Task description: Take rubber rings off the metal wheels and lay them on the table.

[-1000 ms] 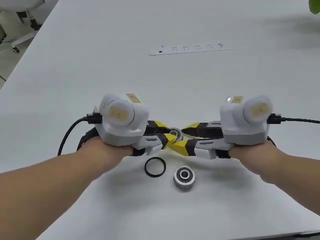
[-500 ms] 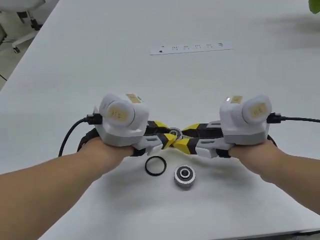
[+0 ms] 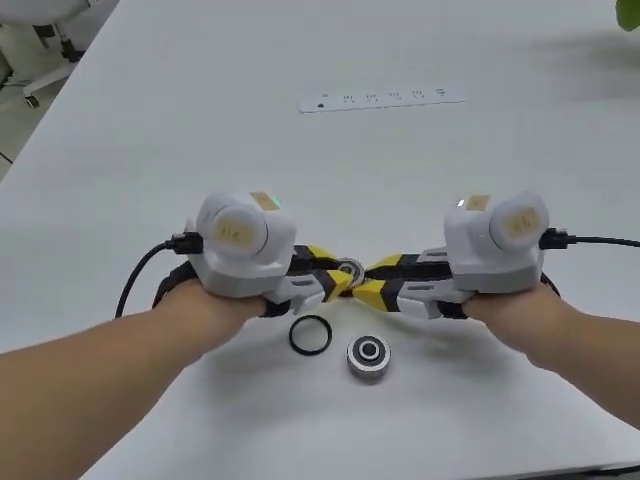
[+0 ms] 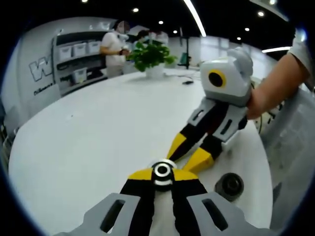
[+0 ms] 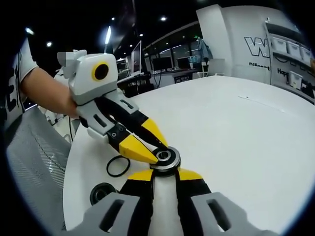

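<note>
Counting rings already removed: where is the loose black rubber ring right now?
In the head view the loose black rubber ring lies flat on the white table, near the person, just left of the loose round metal wheel.

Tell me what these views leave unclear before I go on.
Head view: the rim of the held wheel is covered by the yellow tips of the left gripper and right gripper; whether it is already stripped, cannot tell.
Right gripper view: the held wheel hides where the right gripper's tips touch; its grip is unclear.
Right gripper view: the wheel on the table is blurred, its lower edge behind the gripper's grey body.
</note>
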